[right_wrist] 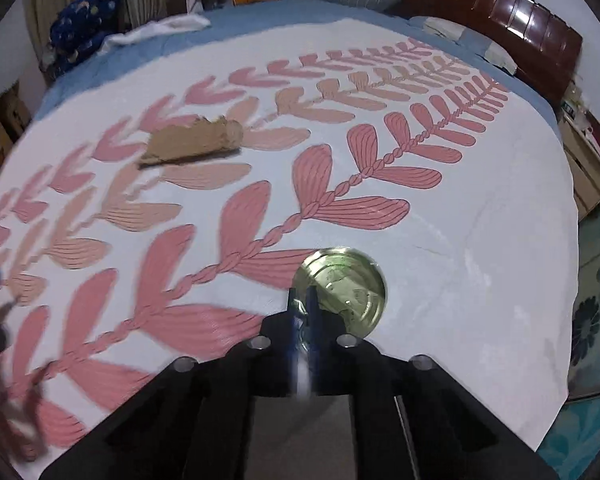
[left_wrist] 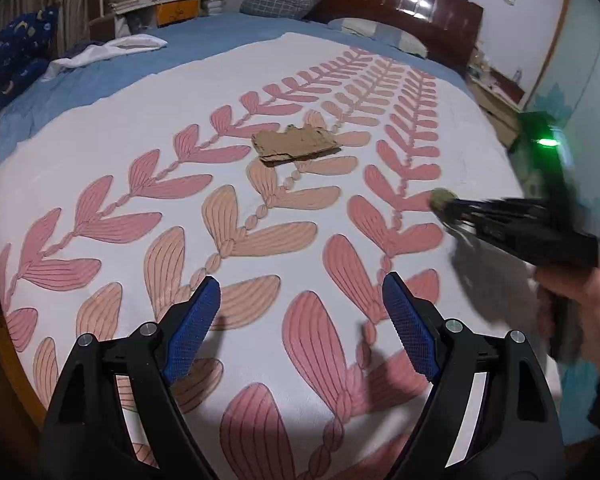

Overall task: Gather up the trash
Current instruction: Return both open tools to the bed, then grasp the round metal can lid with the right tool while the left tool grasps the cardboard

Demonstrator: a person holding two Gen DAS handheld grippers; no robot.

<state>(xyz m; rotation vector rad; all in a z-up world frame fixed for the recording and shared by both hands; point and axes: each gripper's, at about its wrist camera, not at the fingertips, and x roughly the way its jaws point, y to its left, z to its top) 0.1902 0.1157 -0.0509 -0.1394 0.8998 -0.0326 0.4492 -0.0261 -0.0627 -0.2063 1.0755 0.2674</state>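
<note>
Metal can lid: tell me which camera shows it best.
The right wrist view: the metal can lid fills the foreground, its round face sharp, its rim pinched by the right gripper. The left wrist view shows it small, blurred and edge-on.

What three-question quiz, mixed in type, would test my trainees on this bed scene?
1. Fill in: the torn cardboard lies on a white bed cover patterned with pink ___.
2. True or false: the left gripper is open and holds nothing.
3. What does the right gripper pinch? A the cardboard; B the round tin lid; C a pillow.
Key: 1 leaves; 2 true; 3 B.
</note>
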